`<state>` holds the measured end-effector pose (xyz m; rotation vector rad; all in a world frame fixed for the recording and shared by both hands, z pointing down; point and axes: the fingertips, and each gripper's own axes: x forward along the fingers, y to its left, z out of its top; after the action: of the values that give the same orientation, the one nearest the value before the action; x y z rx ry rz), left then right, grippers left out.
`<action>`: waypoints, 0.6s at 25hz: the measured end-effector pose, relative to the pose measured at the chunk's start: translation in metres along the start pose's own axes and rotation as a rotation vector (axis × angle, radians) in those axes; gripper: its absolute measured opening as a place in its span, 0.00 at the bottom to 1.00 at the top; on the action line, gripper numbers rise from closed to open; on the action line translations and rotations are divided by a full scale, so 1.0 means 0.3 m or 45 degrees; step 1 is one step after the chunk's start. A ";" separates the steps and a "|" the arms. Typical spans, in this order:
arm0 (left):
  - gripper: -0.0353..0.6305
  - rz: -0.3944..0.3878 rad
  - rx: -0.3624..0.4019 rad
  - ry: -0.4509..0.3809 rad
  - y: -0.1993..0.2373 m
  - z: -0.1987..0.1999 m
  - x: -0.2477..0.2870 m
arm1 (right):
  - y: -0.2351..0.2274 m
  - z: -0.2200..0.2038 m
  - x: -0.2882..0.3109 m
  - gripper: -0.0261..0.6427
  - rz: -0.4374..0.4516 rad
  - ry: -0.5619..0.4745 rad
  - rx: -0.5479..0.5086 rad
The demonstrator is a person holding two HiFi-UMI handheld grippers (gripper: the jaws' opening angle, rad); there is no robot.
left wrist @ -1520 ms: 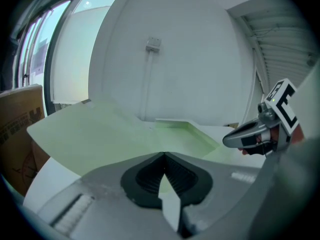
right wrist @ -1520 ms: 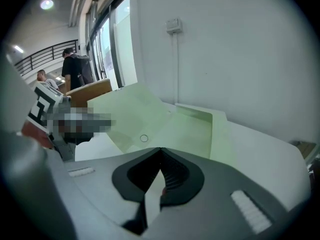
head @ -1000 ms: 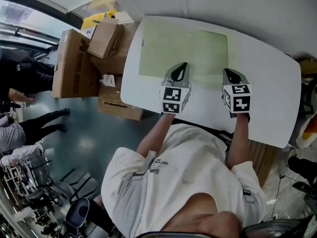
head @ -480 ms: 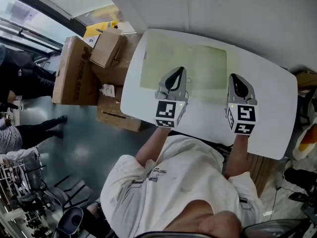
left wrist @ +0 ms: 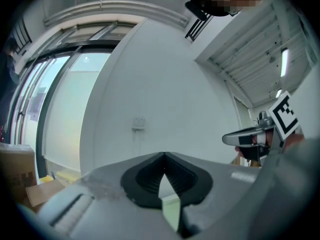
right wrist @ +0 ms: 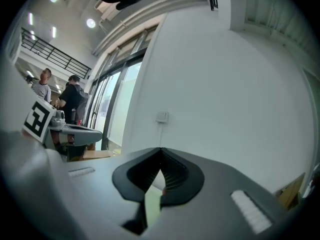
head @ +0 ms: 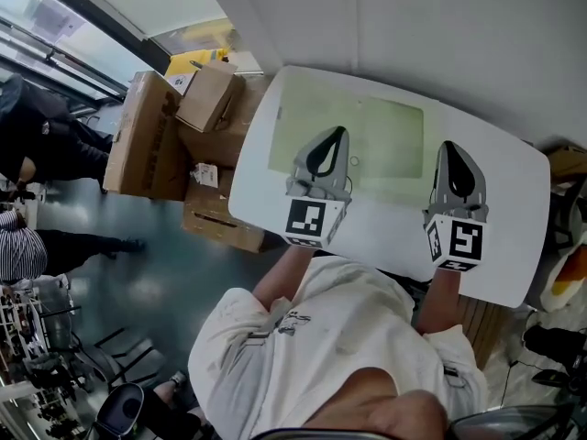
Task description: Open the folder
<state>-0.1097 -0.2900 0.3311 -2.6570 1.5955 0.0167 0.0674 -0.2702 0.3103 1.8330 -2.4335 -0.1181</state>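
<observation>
A pale green folder lies flat and closed on the far left part of the white table. My left gripper hangs above the folder's near edge, pointing level at the wall, jaws shut with nothing in them. My right gripper hovers over bare table just right of the folder, jaws also shut and empty. In the left gripper view the jaw tips meet, with a sliver of green folder below. In the right gripper view the tips touch too.
Cardboard boxes are stacked on the floor against the table's left end. People stand further left. A white wall with a socket runs behind the table. An orange and white object sits at the right edge.
Both grippers have risen off the table towards the head camera and tipped from pointing down to level. The folder has not moved.
</observation>
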 end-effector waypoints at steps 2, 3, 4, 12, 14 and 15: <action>0.05 -0.002 0.010 -0.064 -0.005 0.032 -0.002 | -0.007 0.035 -0.013 0.04 -0.015 -0.048 -0.032; 0.06 -0.005 0.004 -0.097 -0.008 0.045 -0.001 | -0.010 0.048 -0.015 0.04 -0.022 -0.066 -0.048; 0.05 -0.002 -0.008 -0.122 -0.010 0.059 0.000 | -0.012 0.058 -0.016 0.04 -0.031 -0.082 -0.063; 0.06 0.017 0.067 -0.183 -0.012 0.104 -0.012 | 0.024 0.068 -0.021 0.04 -0.066 -0.191 -0.102; 0.05 0.023 0.085 -0.203 -0.008 0.108 -0.023 | 0.037 0.066 -0.018 0.04 -0.063 -0.204 -0.095; 0.06 0.026 0.096 -0.205 -0.005 0.107 -0.028 | 0.045 0.066 -0.016 0.04 -0.060 -0.209 -0.094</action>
<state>-0.1120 -0.2805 0.2995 -2.5121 1.5413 0.1638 0.0534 -0.2617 0.2922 1.9192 -2.4540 -0.3711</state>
